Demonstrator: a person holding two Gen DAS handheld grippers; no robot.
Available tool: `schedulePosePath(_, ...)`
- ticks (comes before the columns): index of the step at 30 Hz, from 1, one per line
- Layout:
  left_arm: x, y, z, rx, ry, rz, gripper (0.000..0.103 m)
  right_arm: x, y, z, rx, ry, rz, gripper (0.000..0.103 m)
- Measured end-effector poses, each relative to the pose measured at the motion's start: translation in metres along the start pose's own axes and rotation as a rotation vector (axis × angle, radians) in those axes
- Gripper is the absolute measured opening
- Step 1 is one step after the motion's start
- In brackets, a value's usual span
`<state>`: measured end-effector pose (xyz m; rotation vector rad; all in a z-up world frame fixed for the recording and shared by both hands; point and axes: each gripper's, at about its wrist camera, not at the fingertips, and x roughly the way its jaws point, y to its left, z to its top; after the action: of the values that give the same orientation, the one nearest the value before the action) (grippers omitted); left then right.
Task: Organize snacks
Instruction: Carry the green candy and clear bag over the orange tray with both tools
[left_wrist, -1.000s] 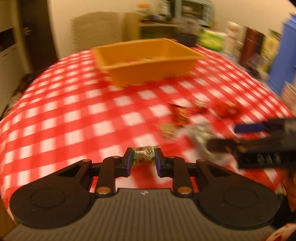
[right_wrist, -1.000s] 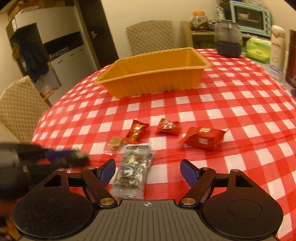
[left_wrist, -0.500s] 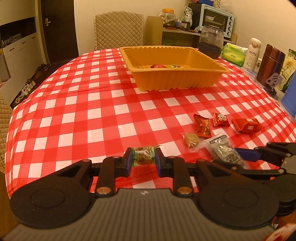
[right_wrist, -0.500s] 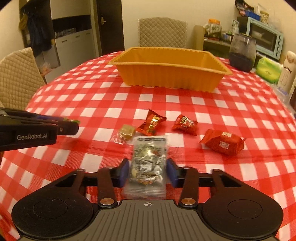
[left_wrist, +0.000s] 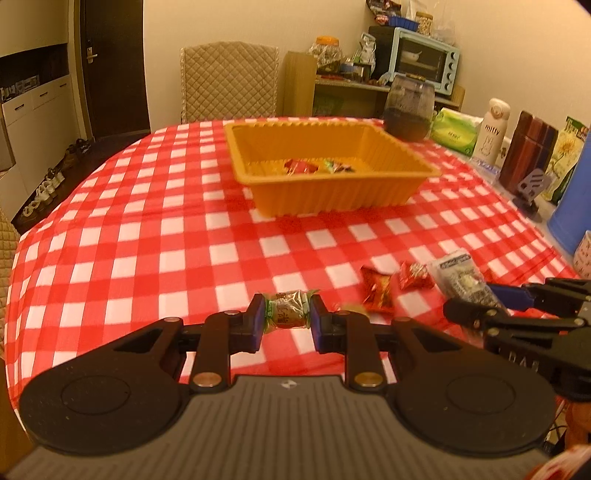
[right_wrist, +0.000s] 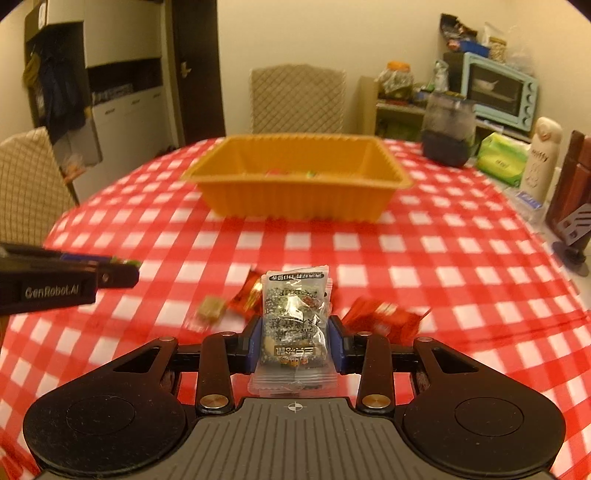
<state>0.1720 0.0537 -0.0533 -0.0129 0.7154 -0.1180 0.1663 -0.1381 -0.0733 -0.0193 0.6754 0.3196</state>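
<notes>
My left gripper is shut on a green-wrapped candy and holds it above the checked tablecloth. My right gripper is shut on a clear nut packet, lifted off the table; it also shows in the left wrist view. An orange tray with several snacks inside stands further back on the table, also in the right wrist view. Two red candies, a red packet and a small tan candy lie on the cloth.
A dark jar, green tissue pack, white bottle, brown flask and blue container stand along the table's right side. Chairs stand at the far side and at the left.
My right gripper closed on the nut packet and lifted it. Both grippers rose and now look more level toward the tray. The left gripper kept hold of its candy.
</notes>
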Motion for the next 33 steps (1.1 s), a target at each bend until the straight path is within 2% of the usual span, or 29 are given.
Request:
schedulePosePath(12,0.002,-0.015,0.052,0.000,-0.065,-0.024,0.023,-0.010,-0.030,0.050,0.022,-0.086,0.011,0.038)
schedulePosePath(16,0.004,-0.017,0.073,0.018,-0.096,-0.012,0.023,-0.007,-0.037,0.069,0.016,-0.114,0.022,0.038)
schedulePosePath(24,0.020,-0.016,0.107,0.010,-0.122,-0.034,0.023,0.005,-0.047,0.105,0.043,-0.162,0.019,0.038)
schedulePosePath(33,0.042,-0.006,0.125,-0.009,-0.128,-0.035,0.023,0.030,-0.060,0.134,0.085,-0.182,0.013,0.038)
